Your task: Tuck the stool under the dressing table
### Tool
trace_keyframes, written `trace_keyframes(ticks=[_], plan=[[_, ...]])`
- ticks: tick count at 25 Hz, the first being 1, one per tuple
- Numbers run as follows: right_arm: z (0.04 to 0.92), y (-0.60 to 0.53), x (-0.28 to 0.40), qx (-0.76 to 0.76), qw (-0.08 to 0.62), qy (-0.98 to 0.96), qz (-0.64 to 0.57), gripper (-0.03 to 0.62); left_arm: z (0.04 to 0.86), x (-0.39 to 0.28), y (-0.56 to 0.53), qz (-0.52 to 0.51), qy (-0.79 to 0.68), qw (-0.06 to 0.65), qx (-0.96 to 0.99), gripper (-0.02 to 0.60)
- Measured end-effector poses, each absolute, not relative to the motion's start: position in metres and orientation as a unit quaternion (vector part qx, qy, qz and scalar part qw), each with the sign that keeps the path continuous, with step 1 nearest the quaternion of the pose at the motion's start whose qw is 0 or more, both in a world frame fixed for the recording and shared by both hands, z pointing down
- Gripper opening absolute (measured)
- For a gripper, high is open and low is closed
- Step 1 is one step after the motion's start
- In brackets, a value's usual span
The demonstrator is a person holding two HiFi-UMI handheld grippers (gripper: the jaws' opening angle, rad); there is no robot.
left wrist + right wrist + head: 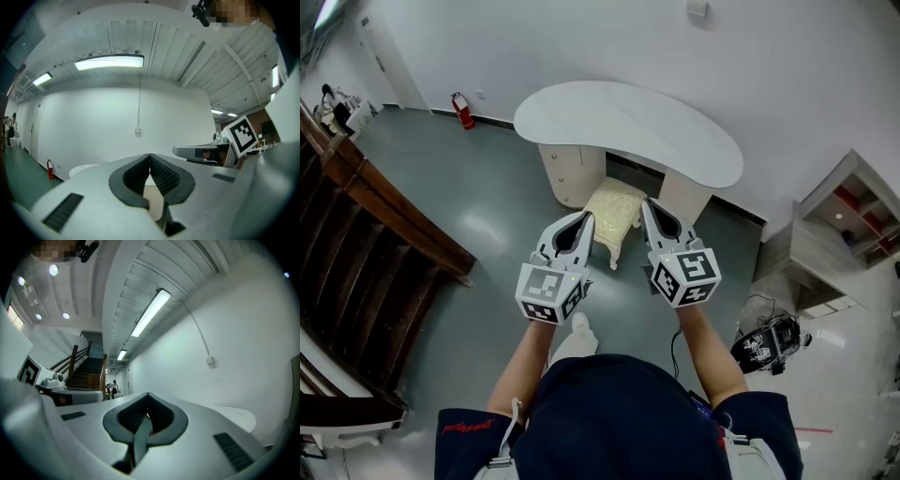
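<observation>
Grey-green glossy flooring and plain white walls make up the room. At the far left a dark wooden staircase with a heavy banister (366,202) is seen, and beyond it a small red fire extinguisher (462,110) is stood on the floor against the wall.

Against the far wall a white kidney-shaped dressing table (628,127) is placed, carried on a cream drawer pedestal (572,173) at its left end.

The grey left gripper (585,219) is held level and aimed at the table. Its jaws are seen pressed together at their tips in the left gripper view, and nothing is clamped between them. Its tip is placed just beside the left edge of the stool; whether it touches cannot be told.

The cream upholstered stool with white legs (614,216) is found between the two grippers, in front of the table's knee space, with its far end under the tabletop's edge and its near end out on the floor.

The grey right gripper (647,204) is likewise held level, with its jaws brought fully together on nothing, and its tip is placed at the stool's right edge; contact cannot be judged.

Further right, a black device with trailing cables (766,345) is laid on the floor, and a pale open shelf unit (853,225) is set at the far right.
</observation>
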State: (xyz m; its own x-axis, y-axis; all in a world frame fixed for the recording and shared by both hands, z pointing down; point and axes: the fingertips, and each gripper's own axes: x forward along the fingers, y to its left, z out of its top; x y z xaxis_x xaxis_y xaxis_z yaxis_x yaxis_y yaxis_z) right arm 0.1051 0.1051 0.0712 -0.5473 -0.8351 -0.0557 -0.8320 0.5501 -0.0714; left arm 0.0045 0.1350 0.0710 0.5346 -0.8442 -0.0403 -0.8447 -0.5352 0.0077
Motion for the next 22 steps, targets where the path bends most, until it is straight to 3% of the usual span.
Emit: trace_keyframes(ticks=[22], plan=[[0.068,-0.014,0.044,-0.492,0.011,0.870,-0.018,0.012,0.065,-0.056,0.007,0.042,0.457,-0.021,-0.888,0.017]])
